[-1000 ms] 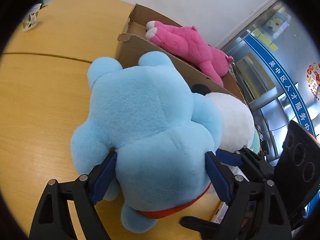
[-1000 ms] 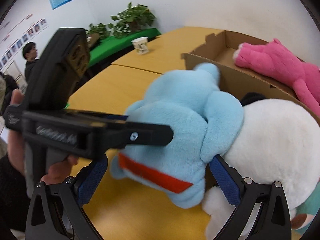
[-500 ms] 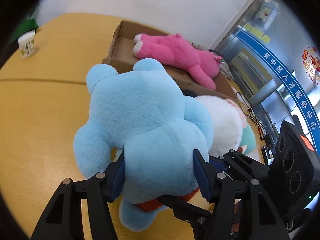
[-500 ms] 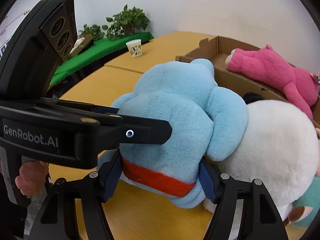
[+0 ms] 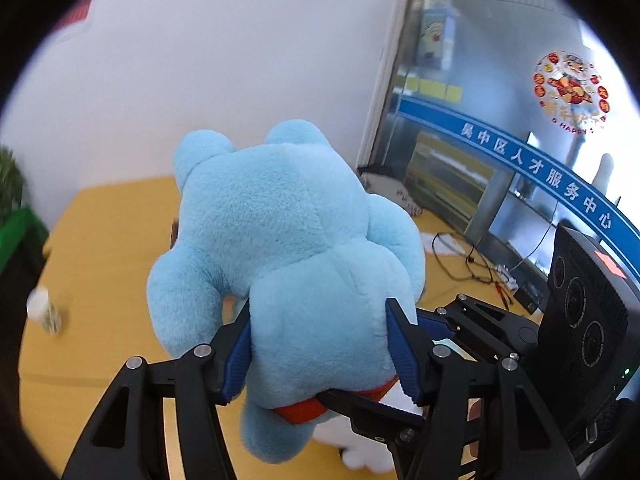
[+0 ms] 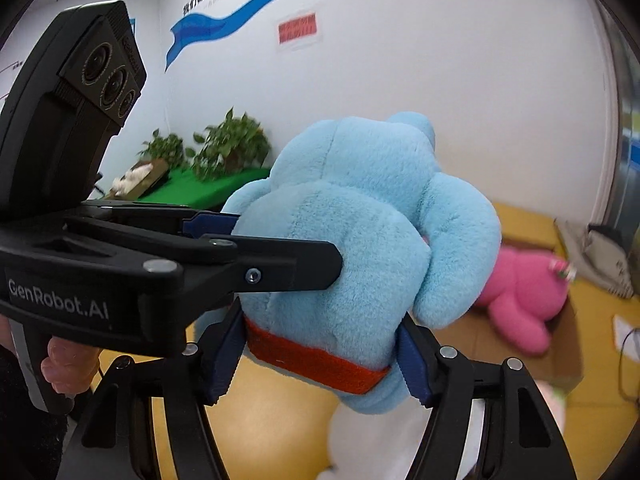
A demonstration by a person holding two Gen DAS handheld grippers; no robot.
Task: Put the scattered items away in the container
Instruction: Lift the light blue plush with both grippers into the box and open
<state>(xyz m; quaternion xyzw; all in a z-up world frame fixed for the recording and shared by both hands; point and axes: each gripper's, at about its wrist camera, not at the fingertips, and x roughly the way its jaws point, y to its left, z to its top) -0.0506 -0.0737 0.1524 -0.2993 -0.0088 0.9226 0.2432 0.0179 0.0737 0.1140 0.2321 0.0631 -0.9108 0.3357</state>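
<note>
A big light-blue plush toy [image 5: 288, 248] with a red band hangs in the air above the yellow table, held by both grippers. My left gripper [image 5: 320, 354] is shut on its lower body. My right gripper [image 6: 320, 356] is shut on the same toy [image 6: 360, 240] near the red band. The left gripper's body [image 6: 100, 248] crosses the right wrist view. A pink plush [image 6: 524, 296] lies in the cardboard box [image 6: 568, 344] at the right. A white plush [image 5: 372, 456] lies on the table below the blue toy.
A paper cup [image 5: 46, 308] stands on the yellow table [image 5: 100, 248] at the left. Cables [image 5: 468, 256] and a power strip lie at the far right. Potted plants [image 6: 224, 152] stand on a green-covered table behind. A white wall is beyond.
Both grippers closed on the blue plush and lifted it off the table. The views tilted up, so the box and white plush dropped lower or out of sight.
</note>
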